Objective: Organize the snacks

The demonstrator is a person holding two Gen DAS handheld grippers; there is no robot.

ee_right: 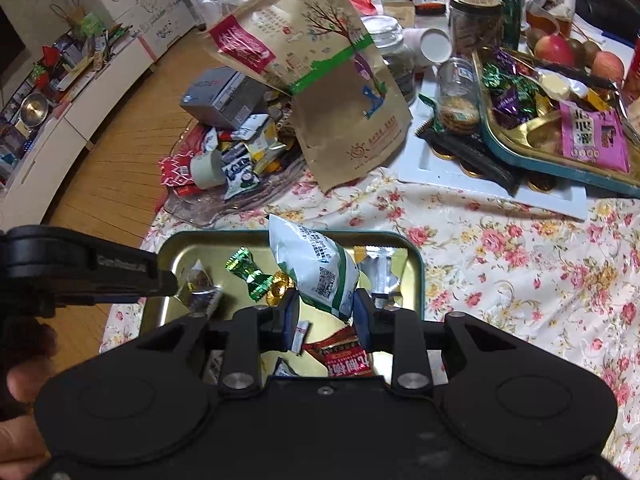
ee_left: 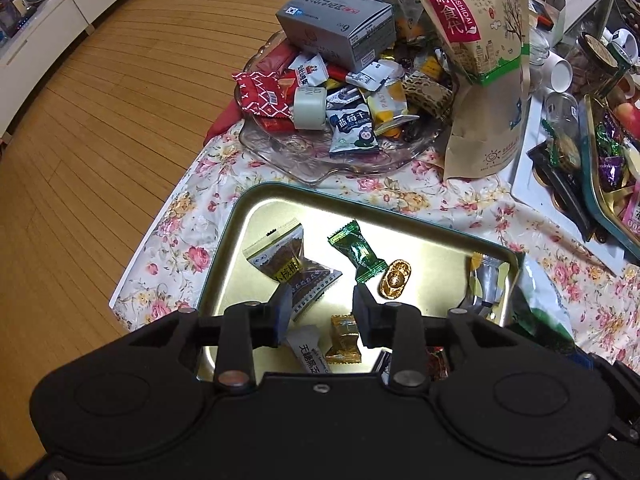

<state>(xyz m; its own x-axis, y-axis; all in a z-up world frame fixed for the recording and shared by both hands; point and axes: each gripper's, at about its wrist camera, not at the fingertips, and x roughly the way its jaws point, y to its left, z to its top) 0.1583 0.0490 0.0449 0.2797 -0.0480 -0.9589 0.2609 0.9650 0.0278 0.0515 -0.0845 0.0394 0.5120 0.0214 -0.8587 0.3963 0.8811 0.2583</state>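
Right fingers [ee_right: 289, 312] pinch the lower end of a white-and-green snack packet [ee_right: 316, 264], narrow gap, packet lifted and tilted over the metal tray [ee_right: 416, 264]. Right gripper [ee_right: 326, 314] is over the tray's near half. Left gripper [ee_left: 322, 304] has jaws partly apart with nothing clamped; a brown-print wrapped snack [ee_left: 288, 264] lies just beside its left finger on the tray floor.

Packet: glossy crinkled film, QR code and small black print on the white side, green band at the lower edge. Tray: shallow rectangle, rounded corners, shiny gold inside, teal rim. In it: a green twist-wrapped candy [ee_left: 358, 252], a gold ingot-shaped foil piece [ee_left: 395, 279], a small gold-wrapped candy [ee_left: 344, 340], a silver-and-yellow foil sachet [ee_left: 486, 280] against the right wall, and a red packet [ee_right: 344, 354] with white characters at the near edge.

Far of the tray sits a scalloped clear glass dish [ee_left: 304, 160] heaped with small wrappers, topped by a grey carton [ee_left: 336, 24] with a "6" on its end. A tall kraft paper pouch [ee_left: 480, 60] leans beside it, red label reading "XIUXIANSHIDAI". Far right is a second teal tray [ee_right: 520, 156] with purple foil candies and a pink packet, resting on a white board.

Floral tablecloth [ee_right: 500, 280] is bare right of the tray; the table edge drops to wood floor [ee_left: 100, 140] on the left.
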